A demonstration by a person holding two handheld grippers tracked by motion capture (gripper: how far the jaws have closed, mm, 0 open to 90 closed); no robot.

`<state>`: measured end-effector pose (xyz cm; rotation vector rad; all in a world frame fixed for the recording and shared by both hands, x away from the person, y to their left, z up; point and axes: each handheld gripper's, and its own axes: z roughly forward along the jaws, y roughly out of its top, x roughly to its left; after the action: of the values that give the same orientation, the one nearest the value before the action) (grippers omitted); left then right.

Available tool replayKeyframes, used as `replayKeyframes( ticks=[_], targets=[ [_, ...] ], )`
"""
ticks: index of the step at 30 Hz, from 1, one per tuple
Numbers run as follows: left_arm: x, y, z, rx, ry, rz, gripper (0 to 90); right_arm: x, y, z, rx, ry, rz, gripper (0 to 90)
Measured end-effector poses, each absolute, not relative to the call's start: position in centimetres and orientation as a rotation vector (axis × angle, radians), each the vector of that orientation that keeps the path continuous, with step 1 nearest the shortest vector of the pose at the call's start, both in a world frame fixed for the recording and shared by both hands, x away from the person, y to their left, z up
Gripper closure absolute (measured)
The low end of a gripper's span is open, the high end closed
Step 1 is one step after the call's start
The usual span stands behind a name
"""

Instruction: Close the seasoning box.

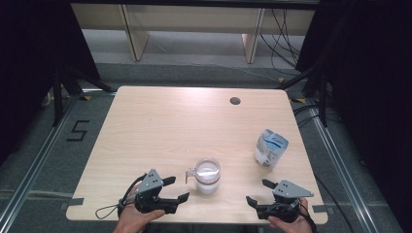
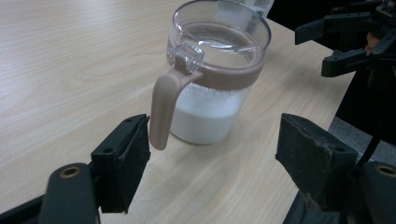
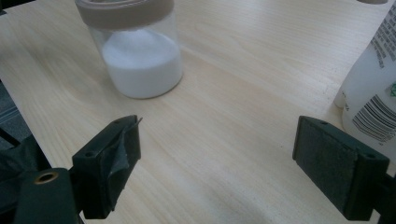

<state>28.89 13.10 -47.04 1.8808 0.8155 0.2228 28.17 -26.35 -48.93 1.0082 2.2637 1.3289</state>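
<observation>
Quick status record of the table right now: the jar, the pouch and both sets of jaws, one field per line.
jar: clear jar with tan handle and collar, upright near the table's front edge, white powder in the lower part
pouch: white refill pouch right of the jar, apart from it
left gripper: jaws open, nothing held, handle just ahead of them
right gripper: jaws open, nothing held

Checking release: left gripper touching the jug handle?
Cannot tell. In the left gripper view the handle ends right at one pad; no plain gap or contact. Left gripper jaws stand wide.
</observation>
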Motion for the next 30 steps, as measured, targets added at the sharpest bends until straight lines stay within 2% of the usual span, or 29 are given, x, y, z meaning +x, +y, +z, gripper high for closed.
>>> replayKeyframes(
  ticks=[13, 30],
  targets=[
    [28.3, 13.8, -47.8, 1.890, 0.859, 0.229, 22.0, 28.1, -26.3, -48.9, 1.032, 2.263, 1.307, 15.9],
    [27.5, 13.8, -49.7, 1.950, 0.830, 0.256, 18.2, 27.0, -26.2, -49.1, 1.062, 2.315, 1.219, 15.9]
  ],
)
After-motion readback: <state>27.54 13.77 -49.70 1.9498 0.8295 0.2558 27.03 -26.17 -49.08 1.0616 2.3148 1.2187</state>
